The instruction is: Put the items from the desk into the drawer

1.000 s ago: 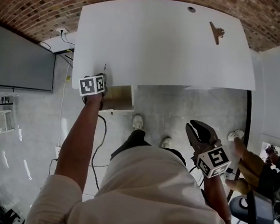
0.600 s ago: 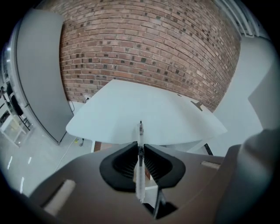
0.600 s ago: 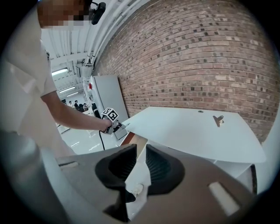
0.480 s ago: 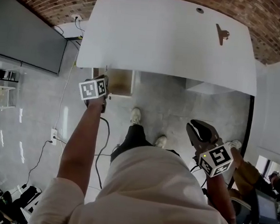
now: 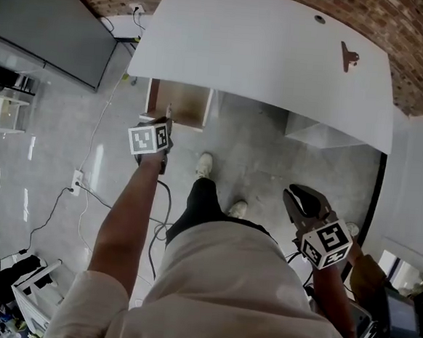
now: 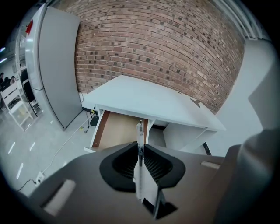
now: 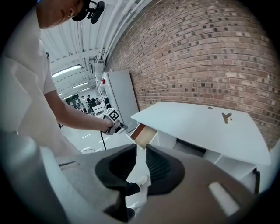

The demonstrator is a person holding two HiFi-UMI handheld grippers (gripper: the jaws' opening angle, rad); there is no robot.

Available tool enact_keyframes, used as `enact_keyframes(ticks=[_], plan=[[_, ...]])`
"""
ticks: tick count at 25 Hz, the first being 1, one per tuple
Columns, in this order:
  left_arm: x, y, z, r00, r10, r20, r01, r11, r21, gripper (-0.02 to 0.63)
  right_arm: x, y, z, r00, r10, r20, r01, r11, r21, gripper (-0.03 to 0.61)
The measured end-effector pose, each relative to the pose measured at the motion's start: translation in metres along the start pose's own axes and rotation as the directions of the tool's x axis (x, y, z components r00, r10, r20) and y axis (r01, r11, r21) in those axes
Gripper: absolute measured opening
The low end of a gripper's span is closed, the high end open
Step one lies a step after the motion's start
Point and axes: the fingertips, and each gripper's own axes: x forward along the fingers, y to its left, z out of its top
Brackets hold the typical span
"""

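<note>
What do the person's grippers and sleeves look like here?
Both the left gripper and right gripper have grey bodies, black ribbed fingers and a white cube with black square markers. The person wears a white short-sleeved shirt.

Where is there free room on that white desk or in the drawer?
Nearly all the white desk is bare; only a small clip and a round hole sit near its far right end. The open drawer under its left end shows bare wood. The left gripper, holding a pen, hangs before it.
</note>
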Motion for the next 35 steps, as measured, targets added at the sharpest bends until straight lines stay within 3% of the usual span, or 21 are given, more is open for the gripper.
enact_keyframes(ticks=[7,17,25,35], plan=[[0.028,0.022,-0.004,1.000,-0.006,-0.013,0.006,1.000,0.007,0.052,0.021,0.010,-0.006,0.997,0.009,-0.072,-0.009,1.000,-0.003,0.054],[0.123,0.064,0.012,0.996,-0.086,-0.009,0.086,0.996,-0.005,0.052,0.099,0.017,-0.005,0.987,0.017,-0.162,-0.011,0.999,0.041,0.054],[0.194,0.096,0.014,0.988,-0.151,-0.015,0.150,0.986,-0.070,0.052,0.138,0.009,0.000,0.976,-0.022,-0.215,0.042,0.995,0.087,0.054],[0.269,0.109,0.011,0.988,-0.129,-0.083,0.126,0.991,-0.042,0.052,0.164,-0.009,-0.001,0.958,-0.063,-0.280,0.097,0.989,0.108,0.054]])
